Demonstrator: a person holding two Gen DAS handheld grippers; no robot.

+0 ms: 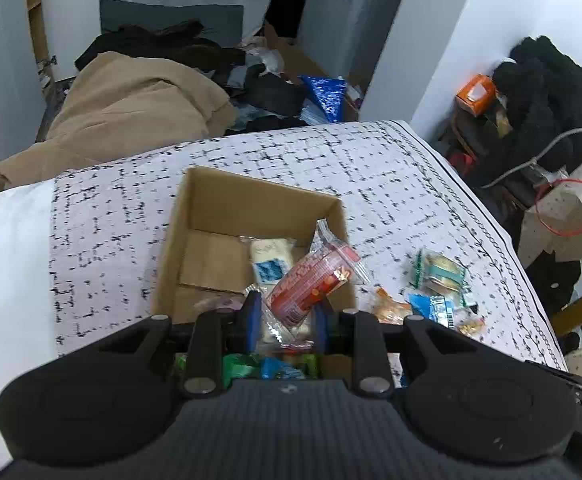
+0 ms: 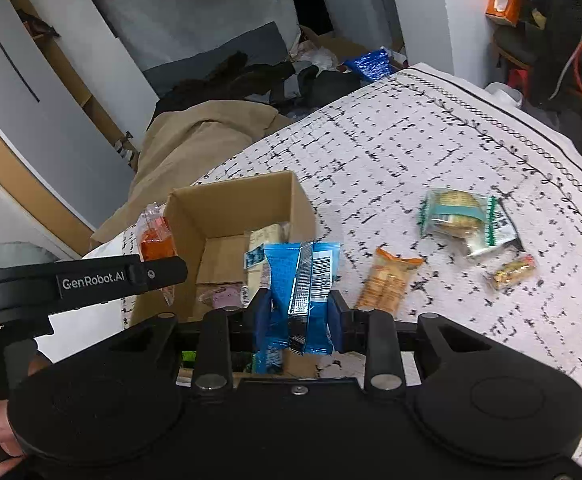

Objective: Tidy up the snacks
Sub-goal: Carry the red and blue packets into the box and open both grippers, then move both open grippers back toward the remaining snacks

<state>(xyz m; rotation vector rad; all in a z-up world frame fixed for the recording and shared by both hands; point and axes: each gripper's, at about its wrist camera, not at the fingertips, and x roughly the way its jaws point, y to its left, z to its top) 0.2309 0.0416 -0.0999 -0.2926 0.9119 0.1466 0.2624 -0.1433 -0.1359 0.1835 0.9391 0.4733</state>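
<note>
An open cardboard box (image 1: 195, 216) (image 2: 227, 204) stands on the patterned tablecloth with several snack packets inside. My left gripper (image 1: 287, 314) is shut on a red snack packet (image 1: 311, 280) and holds it over the box's near right corner. My right gripper (image 2: 301, 312) is shut on a blue snack packet (image 2: 303, 276) above the box's near edge. The left gripper's body (image 2: 91, 280) and its red packet (image 2: 155, 240) show at the left of the right wrist view. Loose snacks lie right of the box: a green cracker pack (image 2: 459, 216), an orange packet (image 2: 391, 280), a small gold one (image 2: 511, 272).
The table (image 1: 371, 160) has a white cloth with black marks and a far edge close behind the box. Beyond it lie a tan blanket (image 1: 131, 100) and dark clothes. A chair with black clothing and cables (image 1: 543, 92) stands at the right.
</note>
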